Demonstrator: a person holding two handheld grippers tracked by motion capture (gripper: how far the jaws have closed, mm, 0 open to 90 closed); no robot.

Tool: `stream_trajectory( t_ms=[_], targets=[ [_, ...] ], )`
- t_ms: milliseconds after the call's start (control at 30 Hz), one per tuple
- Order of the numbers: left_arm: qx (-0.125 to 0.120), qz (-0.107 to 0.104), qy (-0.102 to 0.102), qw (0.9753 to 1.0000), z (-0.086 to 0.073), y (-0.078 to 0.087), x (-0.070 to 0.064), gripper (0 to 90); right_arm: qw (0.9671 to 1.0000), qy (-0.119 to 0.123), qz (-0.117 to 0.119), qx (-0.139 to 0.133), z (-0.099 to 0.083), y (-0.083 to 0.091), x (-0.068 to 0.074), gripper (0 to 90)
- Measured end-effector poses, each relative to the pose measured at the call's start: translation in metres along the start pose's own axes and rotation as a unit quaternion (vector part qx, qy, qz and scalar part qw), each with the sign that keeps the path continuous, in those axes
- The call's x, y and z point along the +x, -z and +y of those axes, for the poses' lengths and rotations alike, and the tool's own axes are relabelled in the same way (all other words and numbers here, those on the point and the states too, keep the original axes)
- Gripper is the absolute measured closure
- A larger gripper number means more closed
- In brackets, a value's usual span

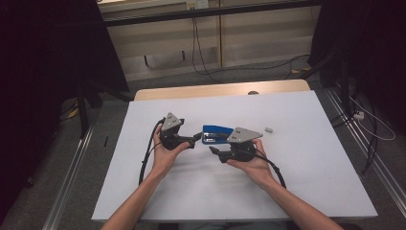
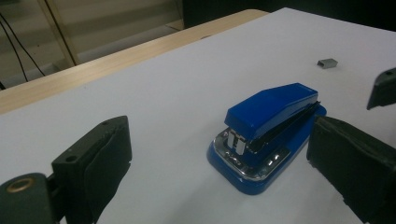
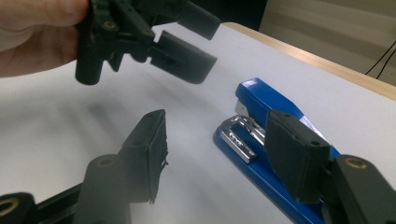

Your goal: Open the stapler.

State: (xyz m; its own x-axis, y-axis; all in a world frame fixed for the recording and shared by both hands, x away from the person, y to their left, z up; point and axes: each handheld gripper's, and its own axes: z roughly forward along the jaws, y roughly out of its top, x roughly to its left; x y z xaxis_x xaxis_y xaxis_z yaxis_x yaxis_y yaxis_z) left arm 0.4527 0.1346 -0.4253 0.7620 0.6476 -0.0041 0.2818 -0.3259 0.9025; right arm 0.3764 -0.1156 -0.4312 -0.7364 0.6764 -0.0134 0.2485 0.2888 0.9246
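The blue stapler (image 2: 266,133) is lying mid-table on the white sheet (image 1: 191,191), between the left gripper (image 1: 198,136) and right gripper (image 1: 214,150), both gaping wide. It is looking rigid, dense, glossy-slick; gripping across its long sides seems best.

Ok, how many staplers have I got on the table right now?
1. The blue stapler lies mid-table between the left claw and the right claw. A small strip of staples sits apart, to its right.
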Motion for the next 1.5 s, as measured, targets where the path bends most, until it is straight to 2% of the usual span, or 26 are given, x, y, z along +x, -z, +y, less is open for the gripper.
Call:
stream_trajectory(
  t_ms=[33,67,100,133,200,233,300,367,533,567,700,733,767,800,900,933,967,1000,1067,1100,1167,1400,1433,1500],
  targets=[
    [0.002,-0.001,0.001,1.0,0.0,0.001,0.0,8.1,0.9999,-0.005,-0.01,0.008,0.0,-0.003,-0.001,41.4],
    [0.002,-0.004,0.002,1.0,0.0,0.002,0.0,8.1,0.9999,-0.005,-0.01,0.008,0.0,-0.003,-0.001,41.4],
    [0.003,-0.004,0.005,1.0,0.0,0.002,0.0,8.0,0.9999,-0.011,-0.008,0.009,0.0,-0.005,-0.002,48.3],
    [0.004,-0.003,0.002,1.0,-0.001,0.002,0.001,8.0,0.9999,-0.011,-0.008,0.009,0.0,-0.005,-0.002,48.3],
    [0.006,0.0,0.005,1.0,-0.003,0.004,0.001,7.1,0.9998,-0.017,-0.005,0.002,0.001,-0.007,-0.003,57.4],
    [0.012,0.002,0.004,0.9999,-0.004,0.005,0.001,7.1,0.9997,-0.023,0.004,-0.002,0.001,-0.008,-0.003,62.1],
    [0.017,0.005,-0.002,0.9998,-0.006,0.006,0.001,6.4,0.9997,-0.023,0.005,-0.003,0.002,-0.011,-0.003,69.0],
    [0.018,0.004,0.001,0.9998,-0.008,0.006,0.003,6.2,0.9994,-0.029,0.016,-0.007,0.003,-0.013,-0.002,73.6],
    [0.019,0.016,0.008,0.9997,-0.009,0.007,0.006,5.6,0.9993,-0.028,0.022,-0.002,0.003,-0.017,-0.001,87.7],
    [0.02,0.021,0.006,0.9996,-0.009,0.007,0.006,5.9,0.9993,-0.03,0.024,0.0,0.003,-0.018,-0.001,90.0],
    [0.025,0.022,0.005,0.9994,-0.009,0.007,0.007,10.8,0.9989,-0.035,0.028,0.013,0.002,-0.021,-0.001,90.0],
    [0.025,0.019,0.006,0.9995,-0.009,0.007,0.006,13.2,0.9989,-0.034,0.029,0.015,0.002,-0.022,-0.001,90.0],
    [0.025,0.011,-0.006,0.9996,-0.009,0.006,0.005,16.8,0.9988,-0.034,0.03,0.02,0.002,-0.023,-0.001,90.0],
    [0.026,0.006,-0.014,0.9996,-0.008,0.006,0.004,24.6,0.9987,-0.032,0.032,0.022,0.002,-0.024,-0.001,90.0],
    [0.032,0.003,-0.019,0.9993,-0.007,0.003,-0.001,29.3,0.9985,-0.024,0.034,0.034,0.002,-0.026,0.0,90.0],
    [0.034,-0.004,-0.017,0.9993,-0.007,0.002,-0.001,35.6,0.9985,-0.022,0.034,0.037,0.003,-0.027,0.0,90.0],
    [0.037,-0.011,-0.01,0.9992,-0.007,0.001,-0.001,42.7,0.9984,-0.023,0.034,0.04,0.004,-0.028,-0.001,90.0],
    [0.038,-0.012,-0.005,0.9992,-0.007,0.0,-0.001,46.2,0.9984,-0.022,0.031,0.043,0.004,-0.03,-0.002,90.0],
    [0.036,-0.021,0.032,0.9986,-0.006,0.0,0.0,49.6,0.9982,-0.024,0.029,0.045,0.004,-0.032,-0.004,90.0],
    [0.038,-0.021,0.041,0.9982,-0.006,0.0,0.001,53.4,0.9983,-0.024,0.026,0.046,0.004,-0.032,-0.004,90.0],
    [0.044,-0.015,0.03,0.9985,-0.006,-0.001,0.001,62.5,0.9981,-0.027,0.023,0.049,0.003,-0.034,-0.006,90.0],
    [0.063,-0.03,0.013,0.9975,-0.007,-0.01,-0.001,89.1,0.9977,-0.02,0.013,0.063,0.004,-0.04,-0.012,90.0],
    [0.064,-0.03,0.016,0.9974,-0.008,-0.012,-0.001,90.0,0.9977,-0.02,0.011,0.064,0.005,-0.041,-0.012,90.0],
    [0.075,-0.021,0.009,0.997,-0.008,-0.017,-0.003,90.0,0.9974,-0.016,0.007,0.07,0.007,-0.042,-0.014,90.0]
  ],
)
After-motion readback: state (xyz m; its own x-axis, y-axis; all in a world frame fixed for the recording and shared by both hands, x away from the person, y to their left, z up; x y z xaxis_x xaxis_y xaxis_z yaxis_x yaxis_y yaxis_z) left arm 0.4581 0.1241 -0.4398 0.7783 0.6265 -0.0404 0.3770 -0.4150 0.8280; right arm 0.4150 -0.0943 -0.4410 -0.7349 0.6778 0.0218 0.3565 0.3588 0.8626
